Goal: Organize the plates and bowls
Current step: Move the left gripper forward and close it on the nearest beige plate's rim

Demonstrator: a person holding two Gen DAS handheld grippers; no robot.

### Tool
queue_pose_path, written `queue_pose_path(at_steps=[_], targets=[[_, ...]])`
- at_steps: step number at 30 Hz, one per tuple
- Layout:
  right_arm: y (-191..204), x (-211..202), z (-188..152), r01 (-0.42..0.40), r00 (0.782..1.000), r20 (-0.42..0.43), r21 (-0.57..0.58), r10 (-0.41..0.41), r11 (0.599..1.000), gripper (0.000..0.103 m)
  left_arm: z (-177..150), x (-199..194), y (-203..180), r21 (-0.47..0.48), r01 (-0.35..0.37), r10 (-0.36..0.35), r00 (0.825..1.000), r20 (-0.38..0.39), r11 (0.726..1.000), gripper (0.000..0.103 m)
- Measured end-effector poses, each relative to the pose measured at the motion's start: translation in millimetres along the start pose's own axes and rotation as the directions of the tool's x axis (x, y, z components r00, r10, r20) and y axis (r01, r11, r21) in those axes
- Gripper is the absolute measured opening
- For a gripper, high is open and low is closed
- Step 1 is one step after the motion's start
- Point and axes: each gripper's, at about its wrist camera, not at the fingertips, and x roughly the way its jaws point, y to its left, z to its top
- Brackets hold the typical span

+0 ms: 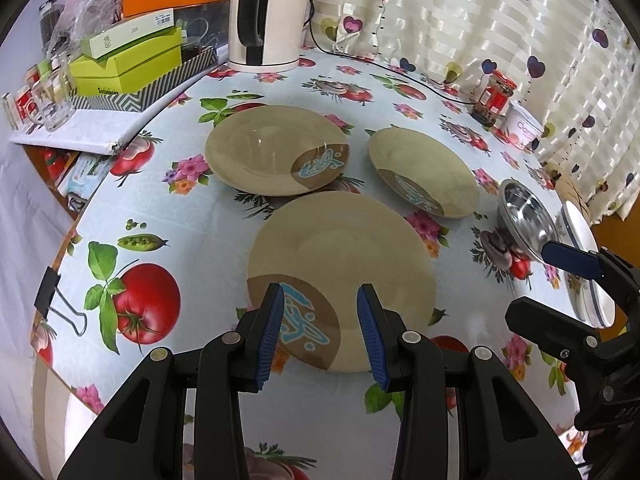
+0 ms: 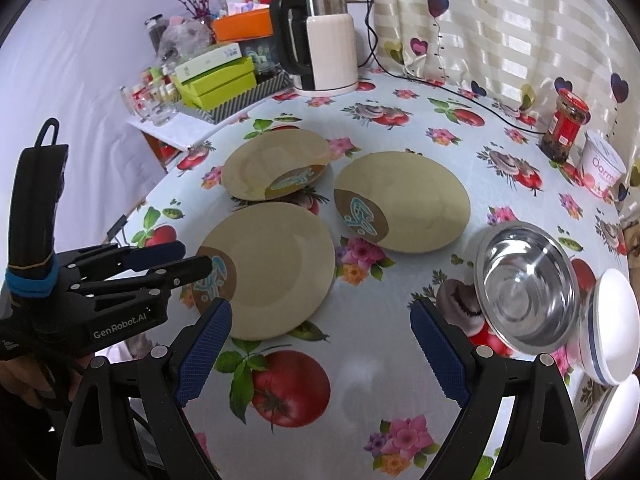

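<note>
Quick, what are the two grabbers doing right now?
Left gripper: open, empty, above the nearest tan round plate.
Right gripper: open, empty.

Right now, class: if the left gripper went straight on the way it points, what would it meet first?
Most likely the nearest tan plate: the open left gripper frames its near rim, though height above it is unclear.

Beside the polished, mirror-bright metal bowl (image 2: 526, 290), the beige plates (image 2: 276, 270) look smooth and matt, on a glossy printed tablecloth (image 2: 360, 360).
</note>
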Motion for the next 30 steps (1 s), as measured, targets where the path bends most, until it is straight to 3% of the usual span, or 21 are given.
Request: queue_pose_path(at_steps=[14,30], targets=[[-0.7,21.3,21.1,-0.004,1.000,-0.018,0.000,0.004,1.000,0.092,13.1,12.2,12.2,-0.014,-0.029,0.029,1.000,-0.003,0.999,0.039],[9.1,48.3,53.9,-0.013,1.000,-0.027,-0.017,0.012,1.000,0.078,31.2,25.4,32.8,-0.030,-0.065,0.065,0.998,0.002,0.997,0.039]])
